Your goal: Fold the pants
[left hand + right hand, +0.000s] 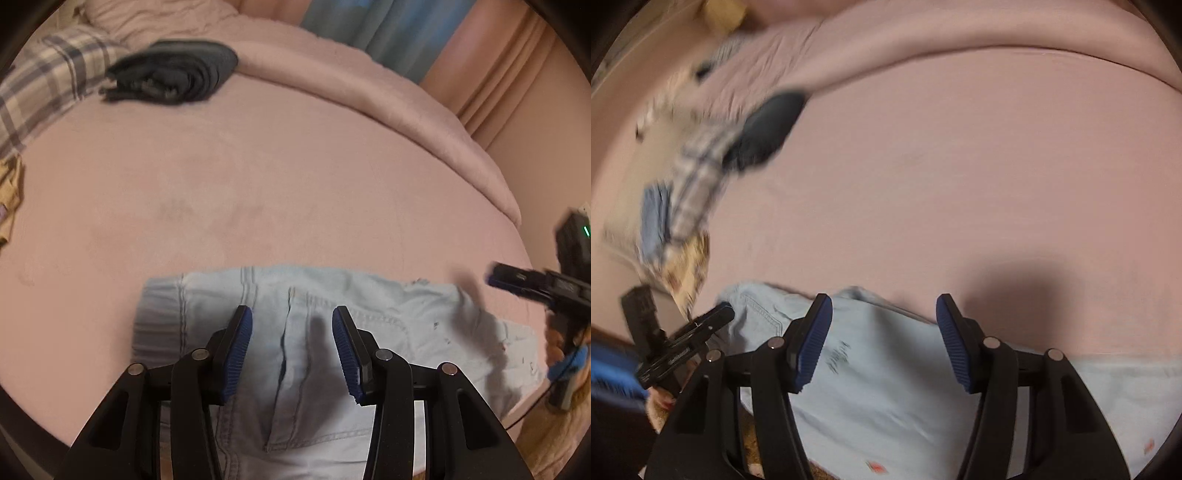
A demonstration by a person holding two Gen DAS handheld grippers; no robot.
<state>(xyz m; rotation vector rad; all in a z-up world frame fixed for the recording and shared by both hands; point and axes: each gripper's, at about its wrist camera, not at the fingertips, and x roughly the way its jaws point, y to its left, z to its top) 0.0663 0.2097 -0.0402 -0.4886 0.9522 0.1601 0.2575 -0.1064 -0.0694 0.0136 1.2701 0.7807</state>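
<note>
Light blue denim pants (303, 332) lie on the pink bed (258, 177) near its front edge, waistband to the left. My left gripper (291, 350) is open just above their fly and pocket area, holding nothing. My right gripper (884, 336) is open over the pale blue legs (886, 387), holding nothing. The right gripper also shows at the right edge of the left wrist view (517, 277). The left gripper shows at the lower left of the right wrist view (701, 325).
A folded dark garment (173, 70) and a plaid cloth (48, 74) lie at the bed's far left. A rolled pink duvet (369, 85) runs along the far side. A yellowish cloth (9, 195) lies at the left edge.
</note>
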